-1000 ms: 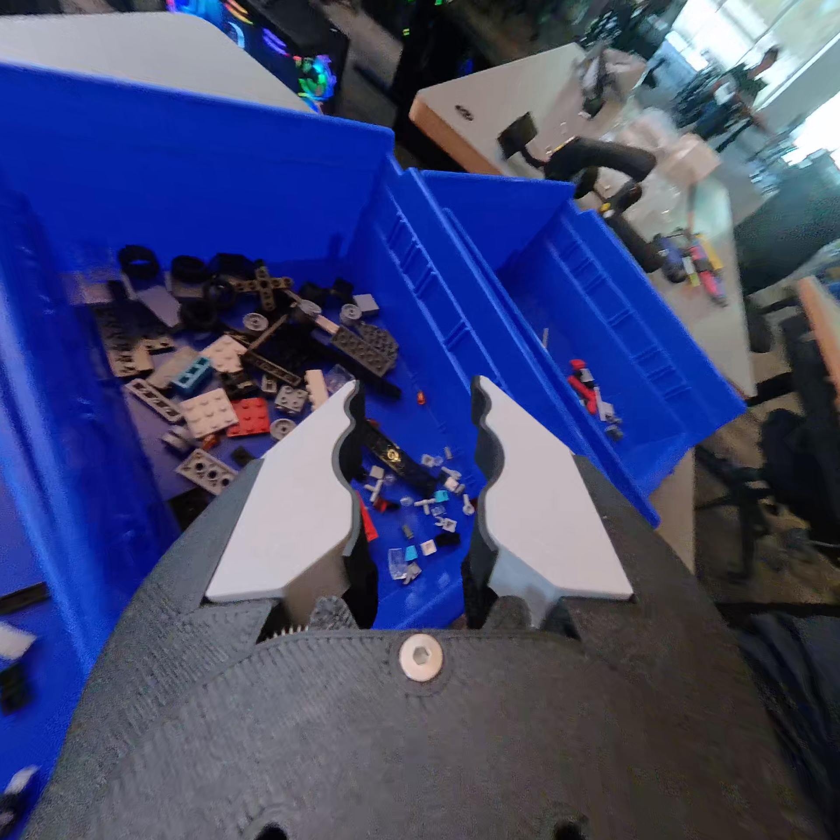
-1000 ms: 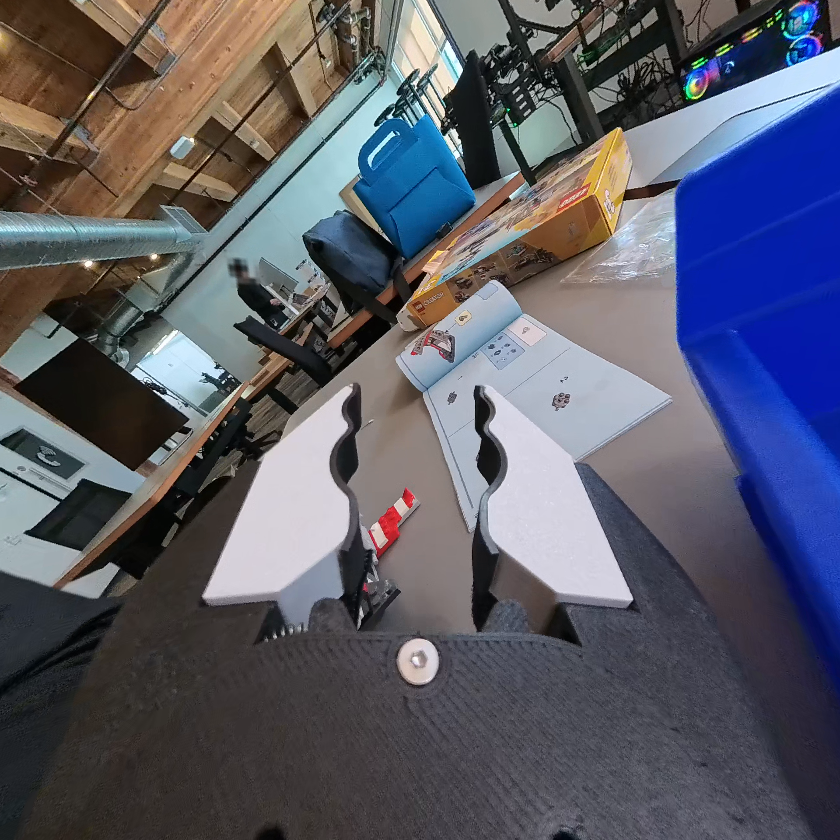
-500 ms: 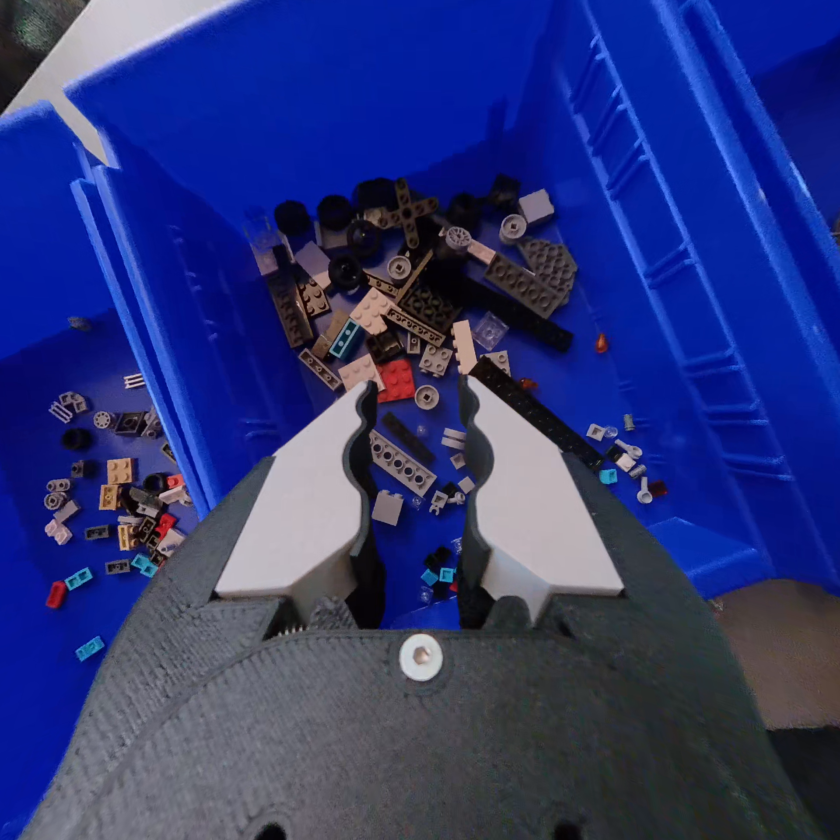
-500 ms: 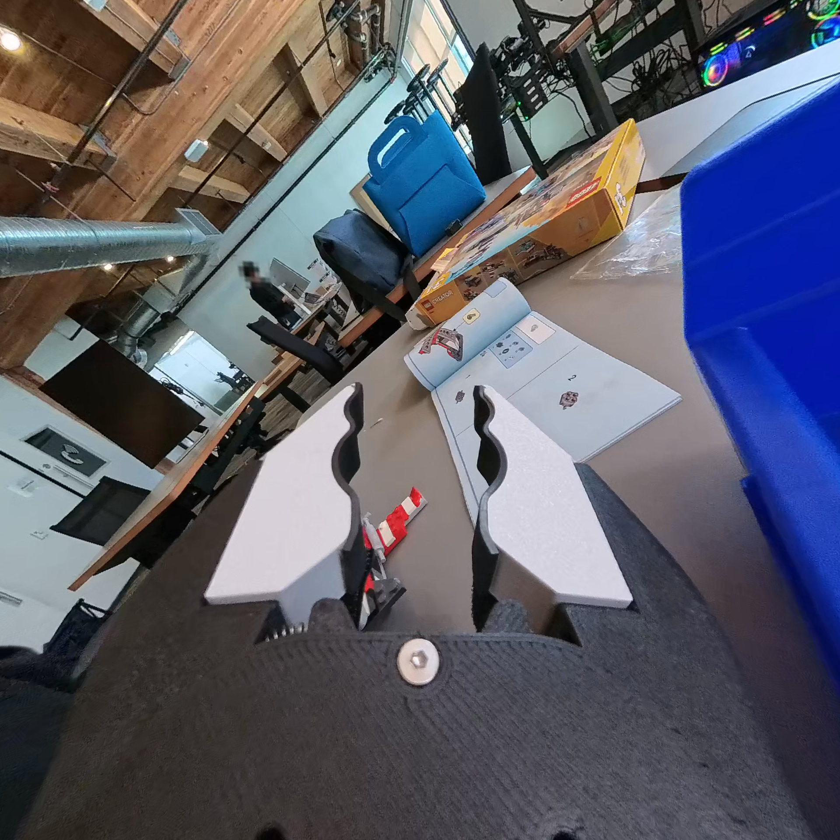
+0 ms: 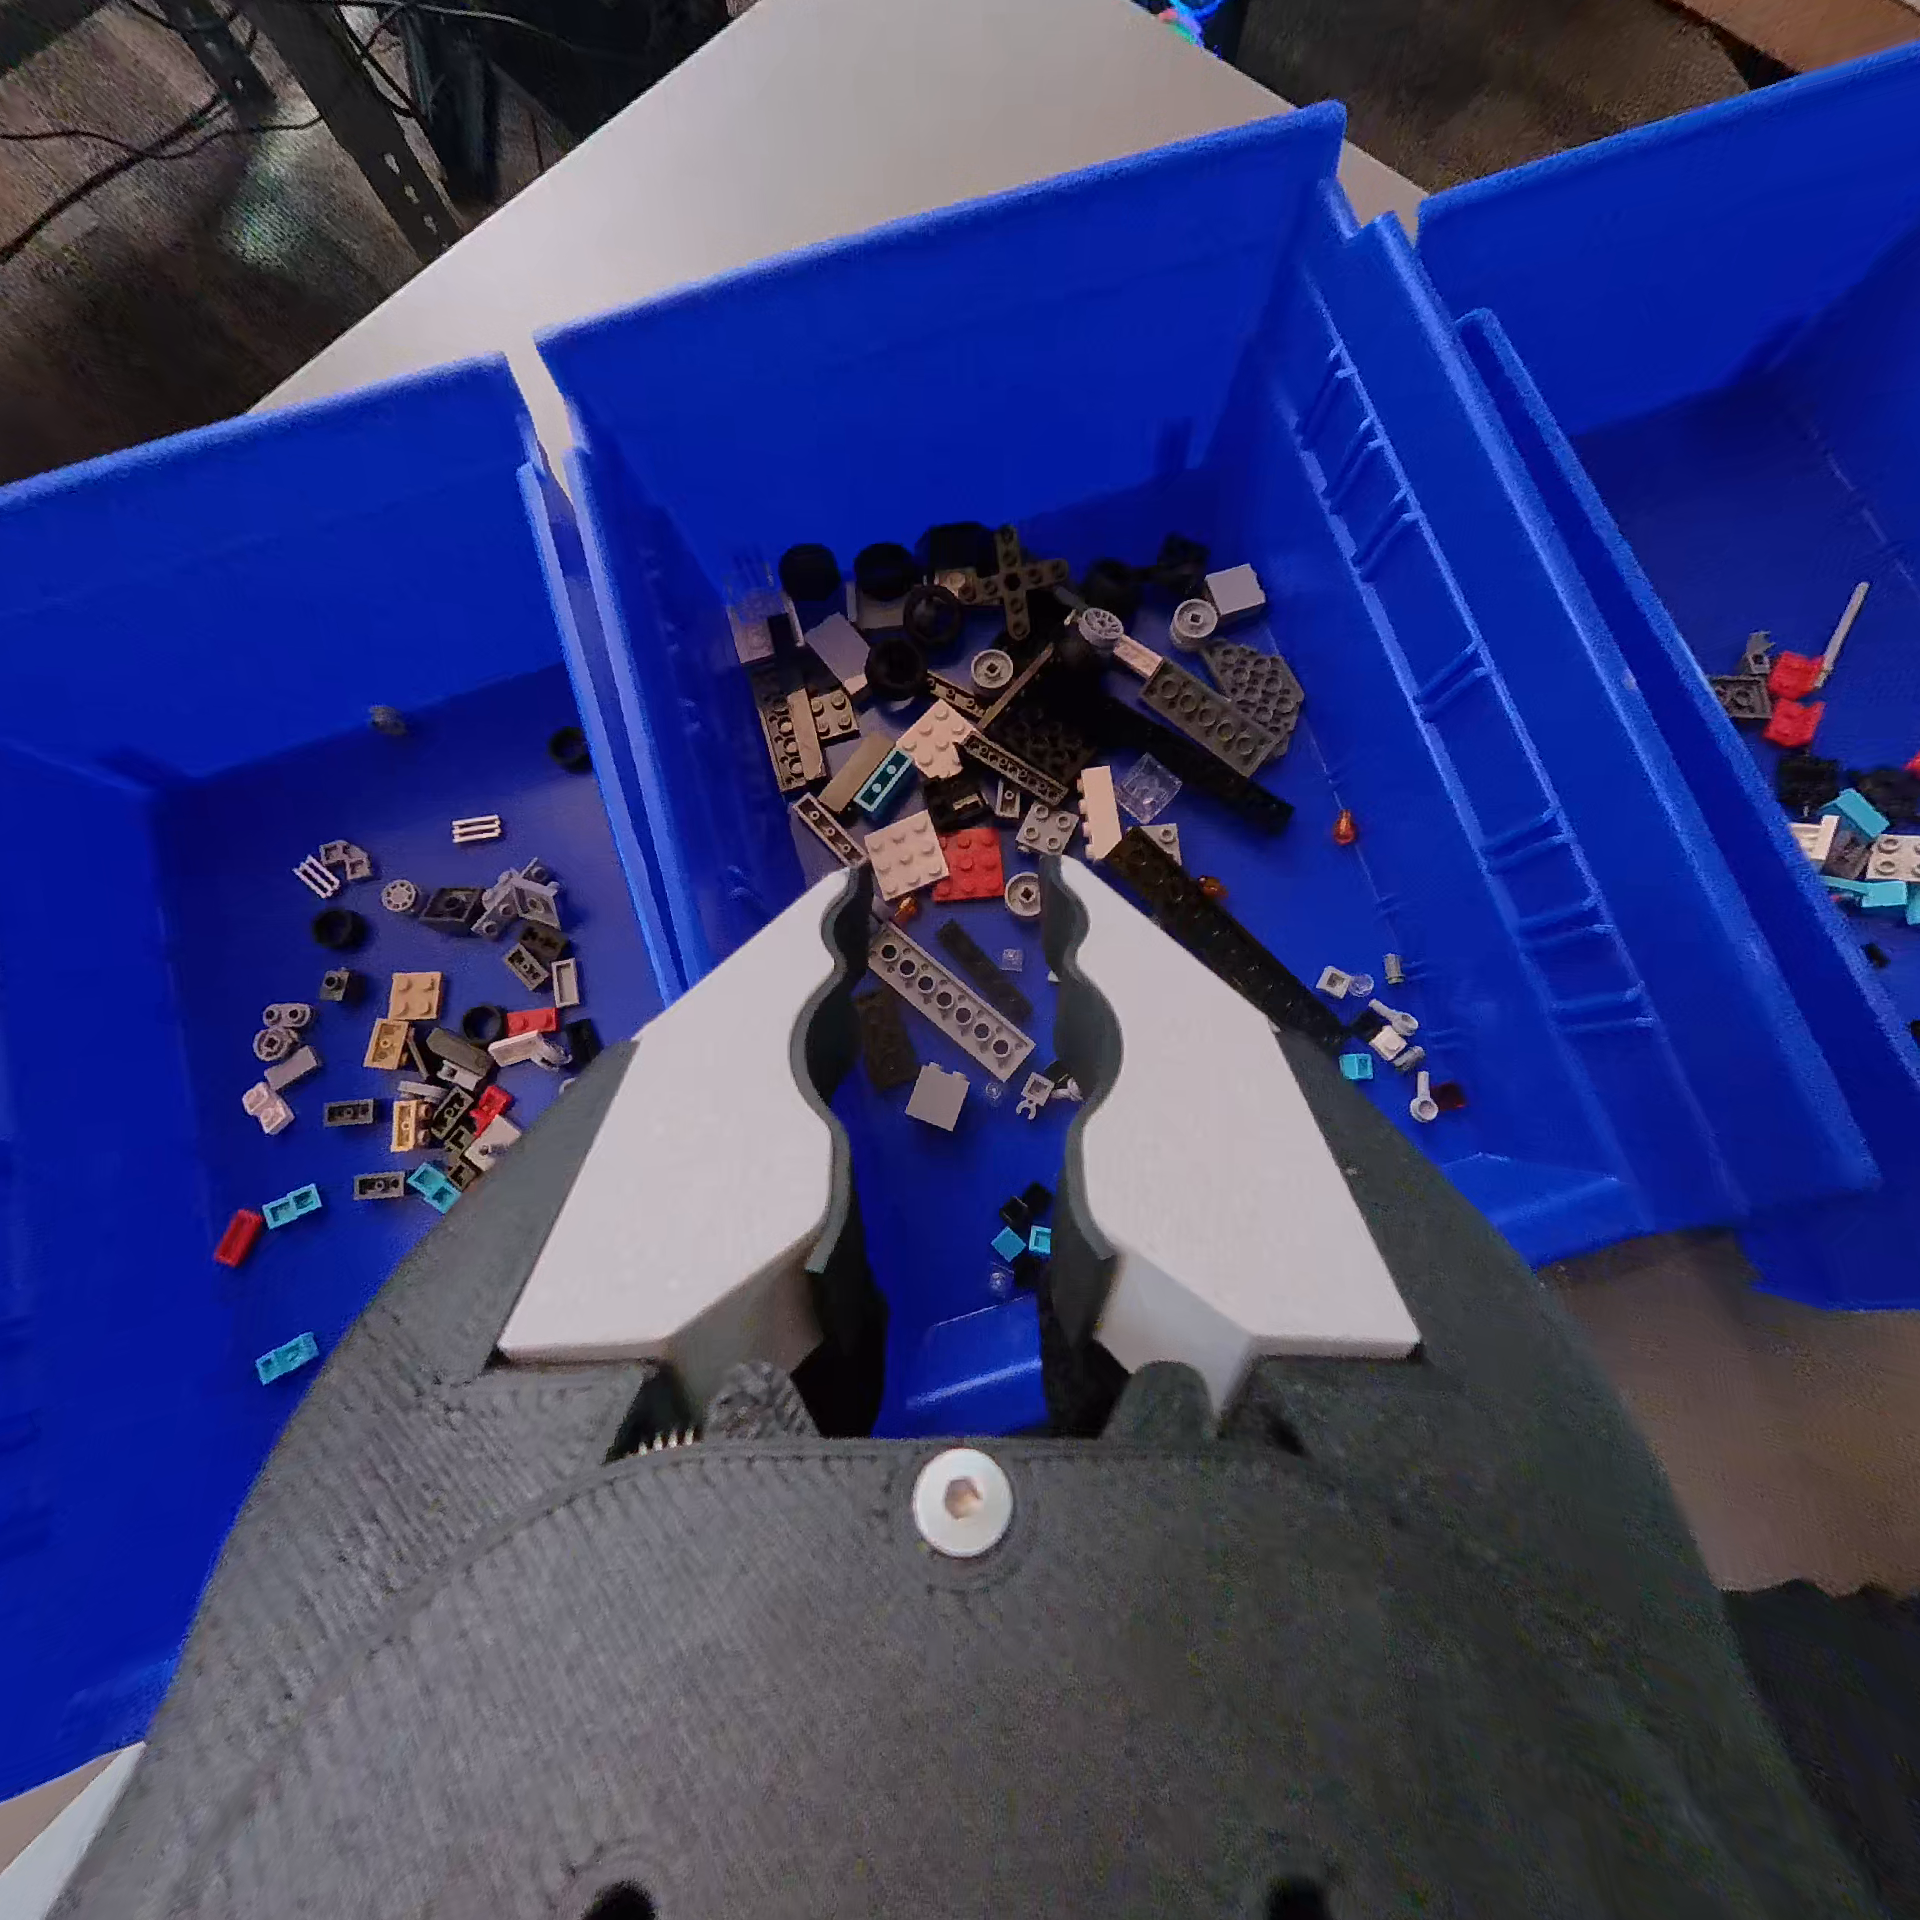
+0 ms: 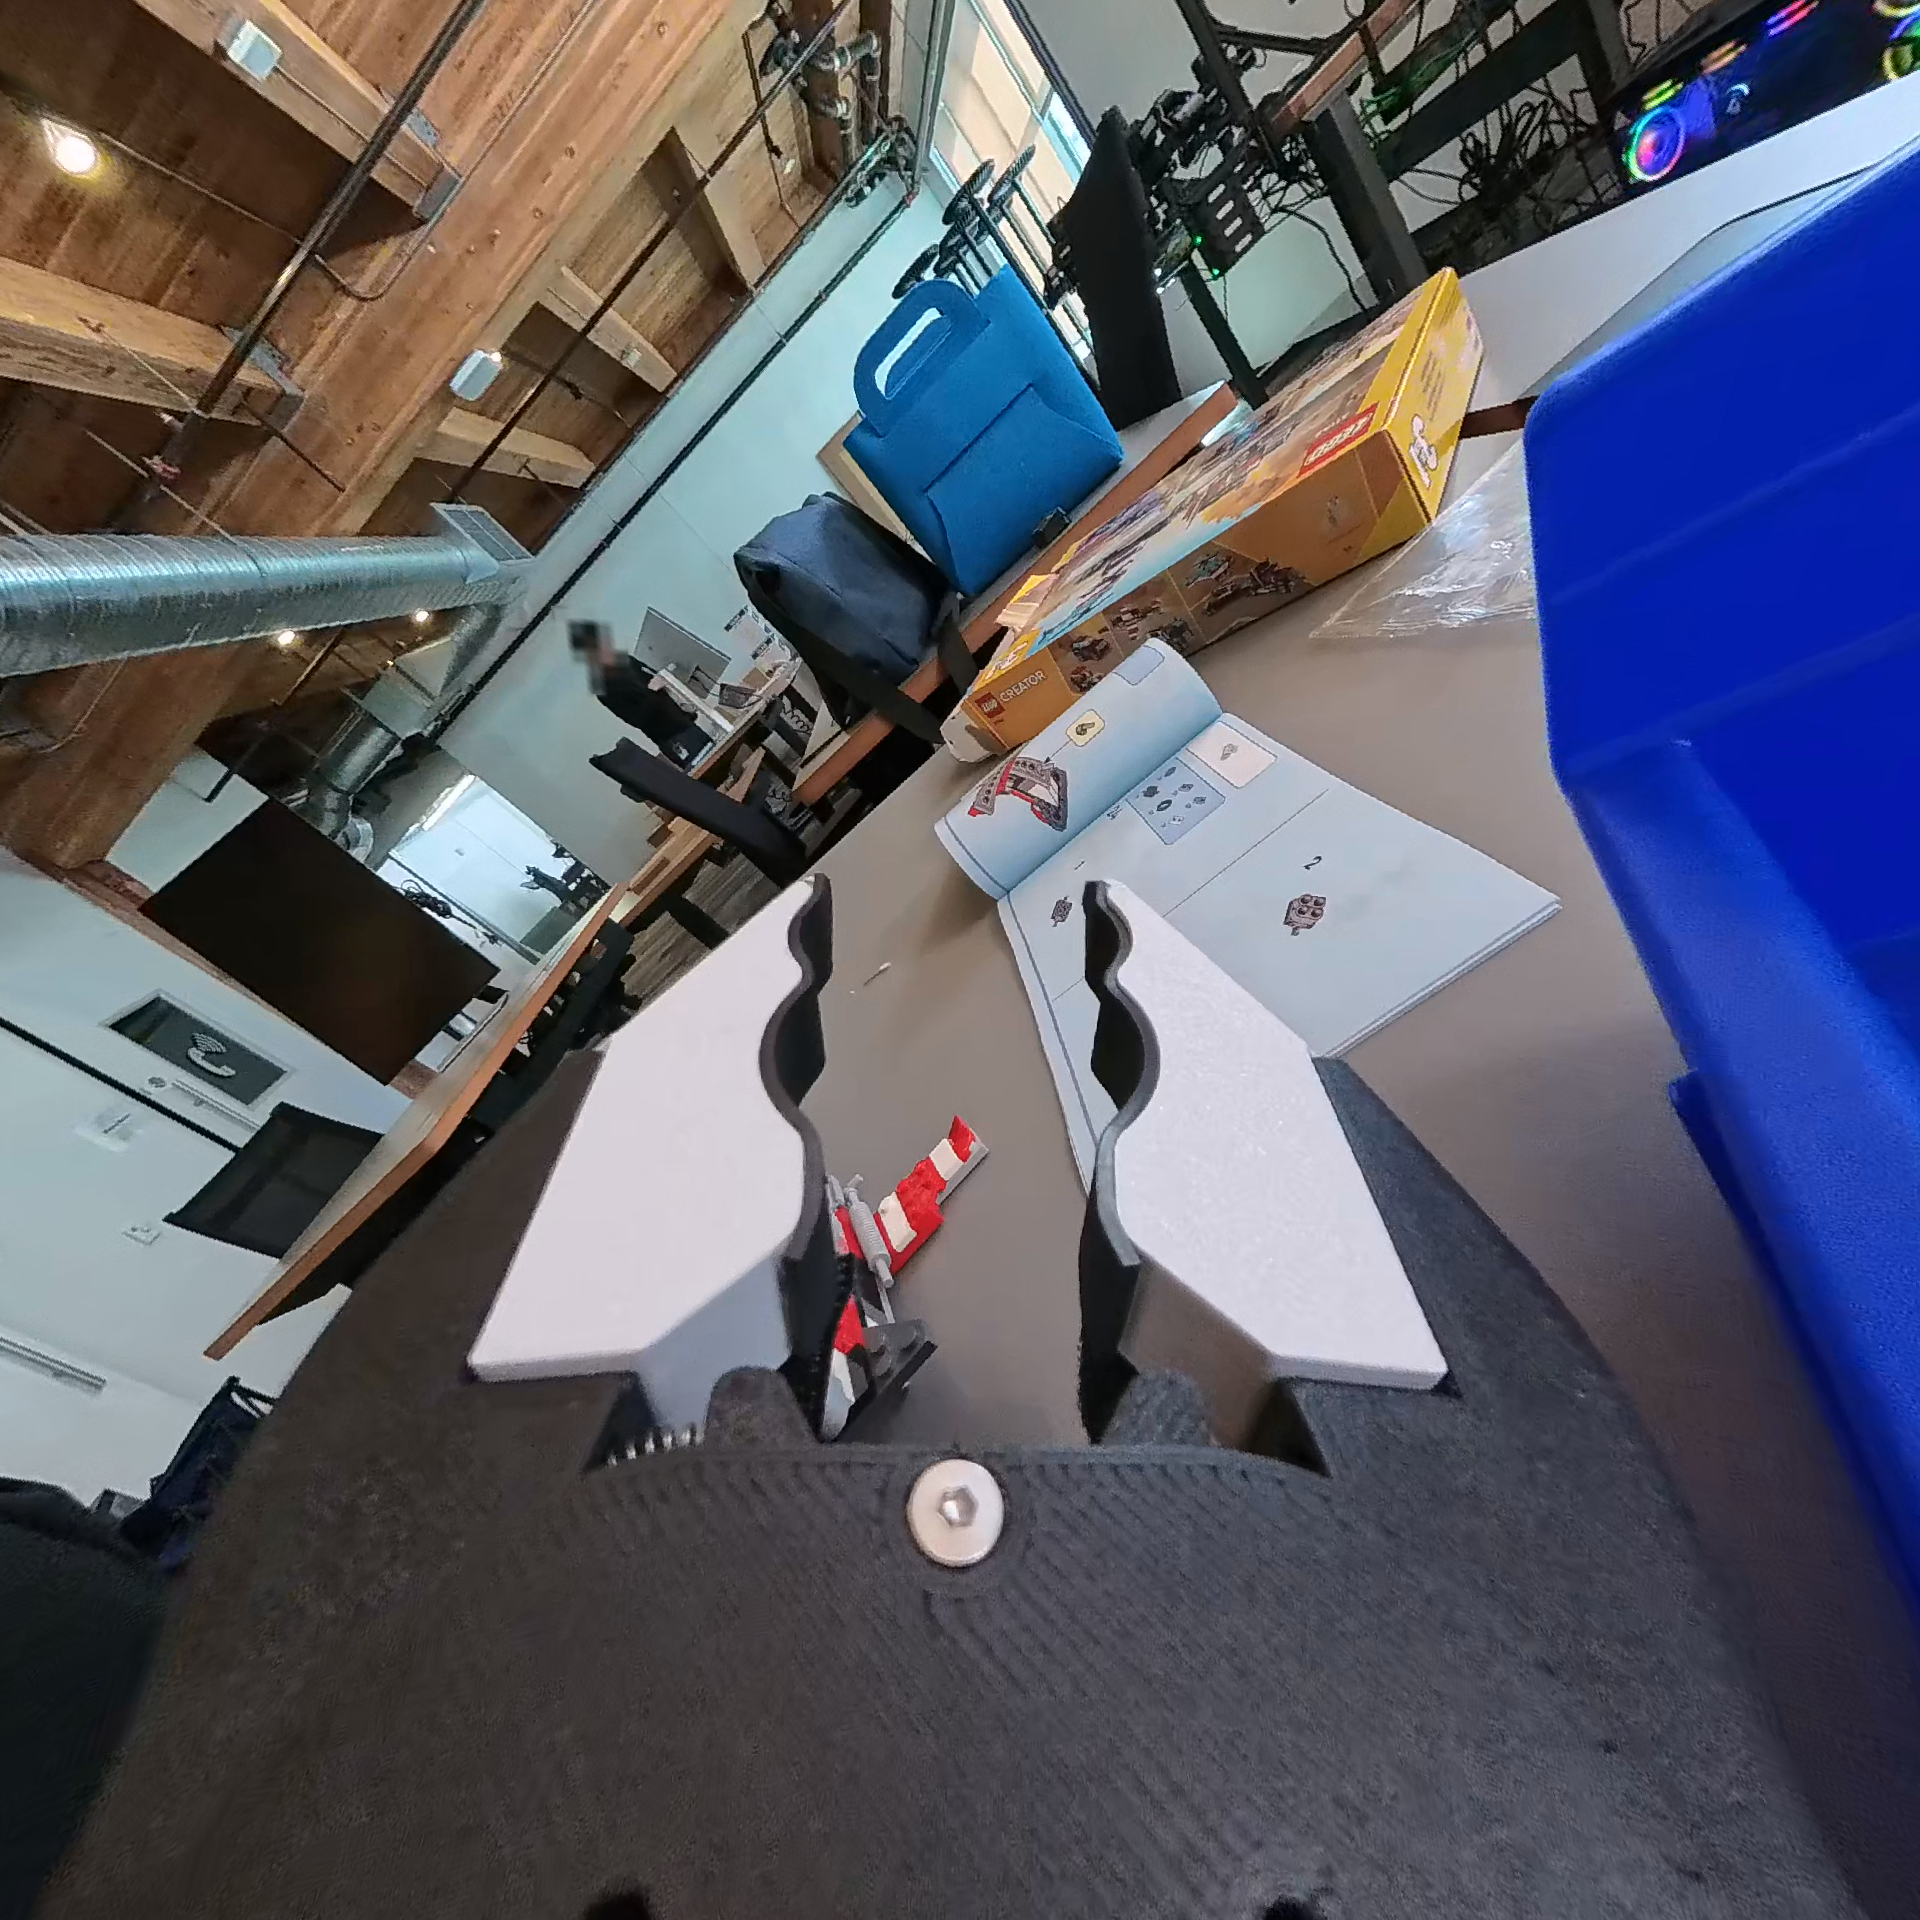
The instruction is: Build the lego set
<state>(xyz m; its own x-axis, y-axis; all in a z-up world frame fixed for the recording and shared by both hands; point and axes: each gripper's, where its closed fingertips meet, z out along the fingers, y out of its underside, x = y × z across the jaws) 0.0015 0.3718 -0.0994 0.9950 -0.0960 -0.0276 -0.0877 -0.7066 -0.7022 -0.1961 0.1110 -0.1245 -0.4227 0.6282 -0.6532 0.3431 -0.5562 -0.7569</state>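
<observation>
Bricks by the dozen lie loose in the middle blue bin, where the left hand-held gripper hangs above the pile with its pale, wavy-edged fingers spread and nothing between them. The step in hand looks like part-picking: the tips hover over a tan square plate, a red square plate and a long grey holed plate, though which piece is wanted cannot be told. Black tyres, dark plates and grey round studs crowd the bin's far end. A second bin to the left holds smaller tan, grey and teal bits; a third bin to the right shows red and teal pieces.

On the grey table, the right hand-held gripper also stands parted and empty, held low over a small red-and-white striped assembly that rests on the tabletop between and behind its fingers. The open instruction booklet lies just ahead, the yellow set box beyond it, a clear plastic bag beside the box.

The build seems at an early stage, judging by the small assembly. The next move likely calls for lowering the left tips onto one thin, glossy plate lying flat on smooth plastic, which may slide or bring a neighbour along unless pinched squarely by its edges. The gripper bodies are dark, ridged printed plastic.
</observation>
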